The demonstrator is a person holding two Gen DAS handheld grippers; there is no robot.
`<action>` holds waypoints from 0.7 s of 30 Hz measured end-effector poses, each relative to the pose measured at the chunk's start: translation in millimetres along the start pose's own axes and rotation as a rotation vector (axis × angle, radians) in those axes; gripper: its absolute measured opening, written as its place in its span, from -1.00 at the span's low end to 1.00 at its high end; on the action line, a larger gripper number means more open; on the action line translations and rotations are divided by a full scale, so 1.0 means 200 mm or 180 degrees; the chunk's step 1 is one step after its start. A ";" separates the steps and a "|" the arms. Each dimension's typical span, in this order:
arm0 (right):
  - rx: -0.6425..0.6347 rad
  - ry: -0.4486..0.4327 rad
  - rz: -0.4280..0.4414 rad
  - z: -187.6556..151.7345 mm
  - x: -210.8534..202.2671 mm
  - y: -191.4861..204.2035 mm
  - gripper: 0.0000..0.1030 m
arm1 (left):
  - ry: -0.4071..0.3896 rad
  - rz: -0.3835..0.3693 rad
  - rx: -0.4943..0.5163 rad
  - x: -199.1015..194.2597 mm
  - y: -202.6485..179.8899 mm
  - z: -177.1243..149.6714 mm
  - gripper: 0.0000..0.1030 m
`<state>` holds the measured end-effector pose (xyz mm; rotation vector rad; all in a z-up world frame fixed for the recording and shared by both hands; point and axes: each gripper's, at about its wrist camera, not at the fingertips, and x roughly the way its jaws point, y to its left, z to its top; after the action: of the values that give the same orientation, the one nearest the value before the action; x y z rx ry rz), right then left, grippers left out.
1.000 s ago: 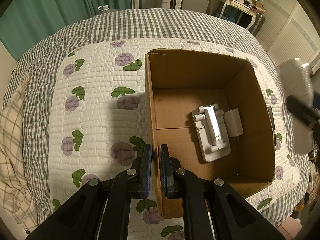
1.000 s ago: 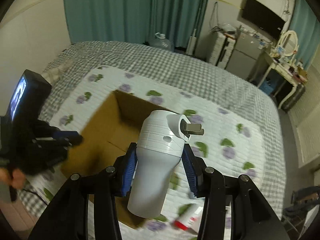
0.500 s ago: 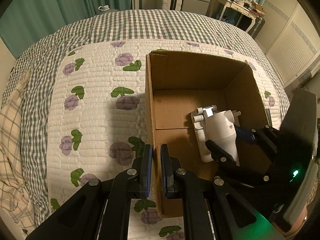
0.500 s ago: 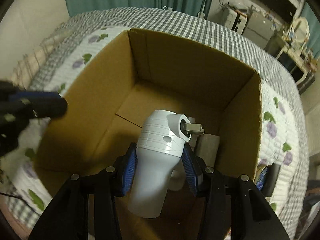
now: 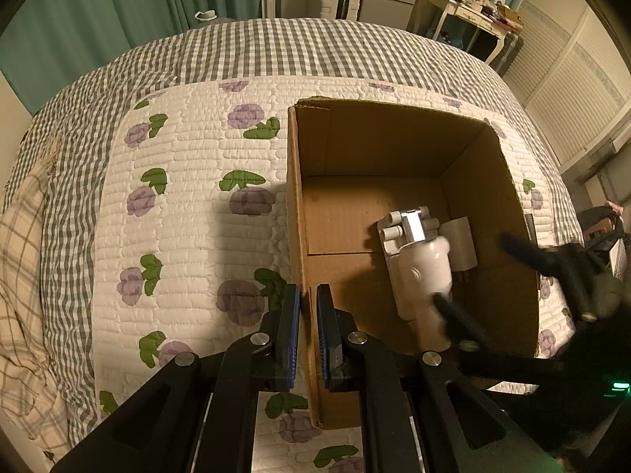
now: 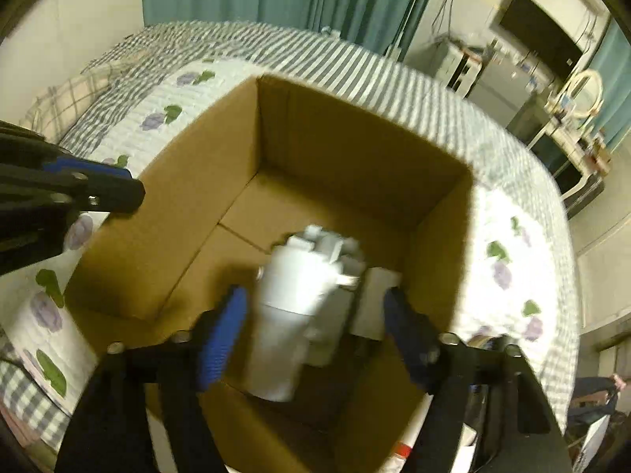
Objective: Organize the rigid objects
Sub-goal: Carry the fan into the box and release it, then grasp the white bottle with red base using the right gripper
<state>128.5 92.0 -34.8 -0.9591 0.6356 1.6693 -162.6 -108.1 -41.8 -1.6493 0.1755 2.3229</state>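
Observation:
An open cardboard box stands on the quilted bed; it also shows in the right wrist view. A white cylindrical bottle-like object lies inside it on a white flat stand, beside a white block. In the right wrist view the bottle lies between the spread fingers, free of them. My right gripper is open above the box. My left gripper is shut on the box's near left wall, with the wall between the blue pads.
The floral quilt covers the bed left of the box, over a grey checked cover. A red and white item lies by the box's near right corner. Curtains and furniture stand beyond the bed.
My right gripper carried the white bottle down into the box, opened, and let it go. It now pulls back. The left gripper has stayed clamped on the box wall.

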 end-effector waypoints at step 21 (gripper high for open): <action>0.0961 0.0376 -0.0081 -0.51 -0.22 -0.76 0.48 | -0.0001 0.0043 0.0066 -0.01 -0.01 -0.01 -0.84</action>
<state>306.7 33.7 -44.4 -0.8463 0.9219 1.4504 -159.8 -106.8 -40.7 -1.6429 0.2105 2.3233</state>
